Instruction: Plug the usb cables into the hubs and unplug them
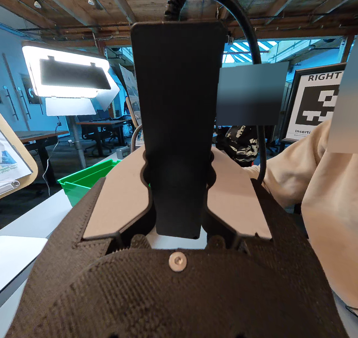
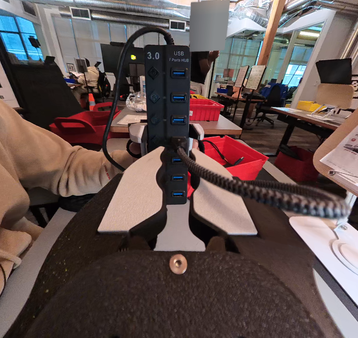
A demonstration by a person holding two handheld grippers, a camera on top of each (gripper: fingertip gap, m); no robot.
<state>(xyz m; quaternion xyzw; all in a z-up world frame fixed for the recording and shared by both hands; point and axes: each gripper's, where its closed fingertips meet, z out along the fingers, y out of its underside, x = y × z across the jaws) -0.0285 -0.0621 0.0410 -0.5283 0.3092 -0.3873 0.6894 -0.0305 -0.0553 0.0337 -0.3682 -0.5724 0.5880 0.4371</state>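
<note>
In the left wrist view my left gripper point(image 1: 178, 154) is shut on a black USB hub point(image 1: 177, 96) and holds it upright, back side toward the camera. The hub's own black cable point(image 1: 251, 37) loops over its top. The right wrist view shows the hub's front point(image 2: 167, 88) with its blue ports and the left gripper point(image 2: 166, 132) clamped on its sides. A braided cable point(image 2: 251, 189) has its plug point(image 2: 177, 141) seated in a middle port. My right gripper point(image 2: 177, 153) is just short of the plug. Its pads stand apart on either side of the cable without pressing on it.
A red bin point(image 2: 242, 160) with loose cables sits behind the hub on the right. A green bin point(image 1: 85, 179) stands on the left. Clipboards point(image 2: 339, 154) point(image 1: 11, 163) stand at the sides. A person's beige sleeve point(image 2: 48, 163) reaches in. A framed marker sign point(image 1: 319, 103) stands behind.
</note>
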